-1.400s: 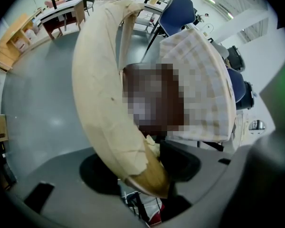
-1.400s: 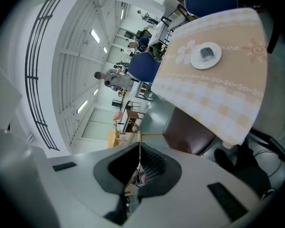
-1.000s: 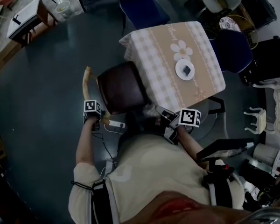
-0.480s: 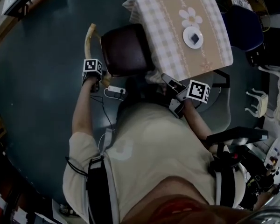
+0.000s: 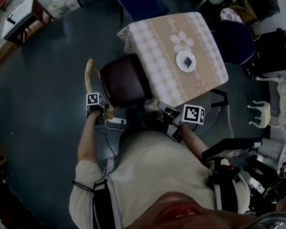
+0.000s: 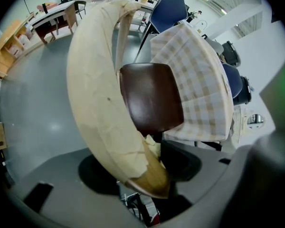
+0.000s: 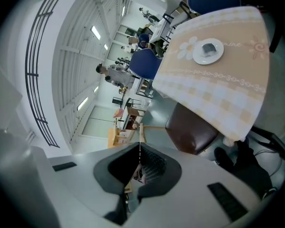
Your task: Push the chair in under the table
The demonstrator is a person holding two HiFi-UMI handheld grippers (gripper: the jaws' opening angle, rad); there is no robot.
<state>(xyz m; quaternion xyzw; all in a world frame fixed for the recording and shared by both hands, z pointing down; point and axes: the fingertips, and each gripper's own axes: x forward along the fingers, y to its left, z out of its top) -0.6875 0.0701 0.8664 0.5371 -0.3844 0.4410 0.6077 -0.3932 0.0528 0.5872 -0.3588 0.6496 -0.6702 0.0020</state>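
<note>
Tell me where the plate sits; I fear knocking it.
In the head view, the plate sits on the table, just below the daisy print, right of the chair.

The chair (image 5: pixel 125 84), brown seat and curved pale wooden back, stands partly under the square table (image 5: pixel 150 42) with checked beige cloth.

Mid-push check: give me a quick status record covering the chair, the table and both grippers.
chair seat: brown, its edge just under the tablecloth, most of it not yet under
backrest: curved pale wood, end held in the left gripper
left gripper: closed on the backrest
right gripper: fingers together, nothing between them, beside the table's near edge
table: checked cloth, white plate on top
</note>
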